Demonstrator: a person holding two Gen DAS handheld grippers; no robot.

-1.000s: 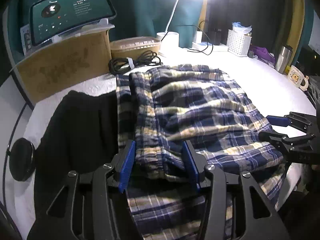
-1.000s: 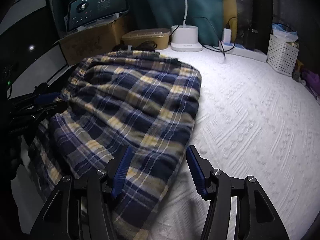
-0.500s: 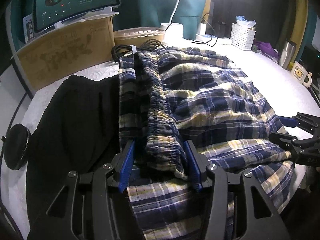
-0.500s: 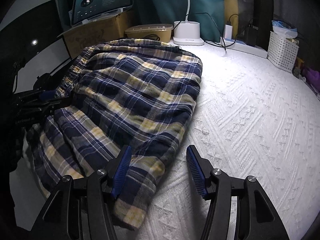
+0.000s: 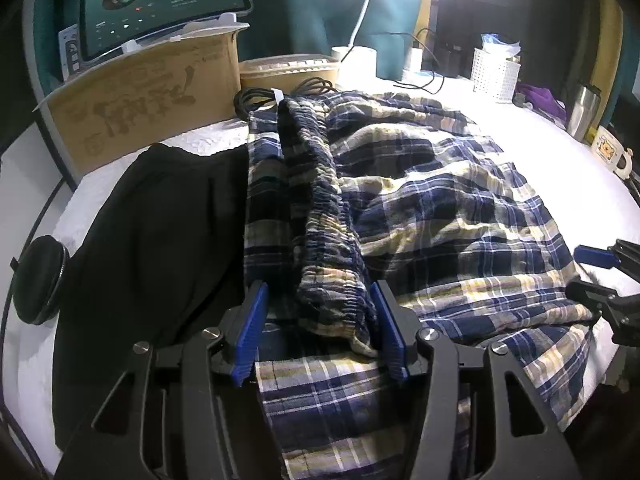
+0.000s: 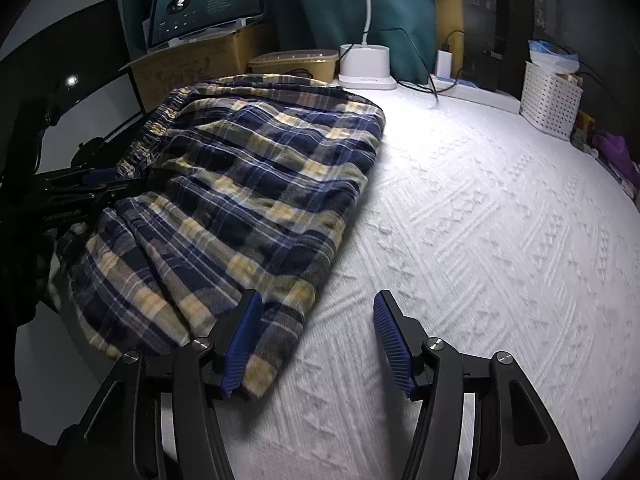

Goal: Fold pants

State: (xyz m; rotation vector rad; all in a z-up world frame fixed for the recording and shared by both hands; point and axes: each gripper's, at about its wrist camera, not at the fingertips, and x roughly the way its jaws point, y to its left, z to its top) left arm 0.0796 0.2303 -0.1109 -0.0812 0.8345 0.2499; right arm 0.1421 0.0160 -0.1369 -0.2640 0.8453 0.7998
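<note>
Plaid pants, folded stack on white textured worktop, both grippers released.

Pants (image 5: 420,208): centre of the left wrist frame, elastic waistband ridge running up the middle, doubled layers beneath, lower edge hanging past the worktop (image 6: 500,240) rim. Left gripper (image 5: 318,330): jaws have just been opening; waistband end sits between the blue pads, right pad touching, left pad clear, apparently letting go after laying the fold. Right gripper (image 6: 316,340): jaws apart, left pad over the hem corner at lower centre of its frame, nothing grasped. Black garment (image 5: 152,248): left of the pants, set aside.
</note>
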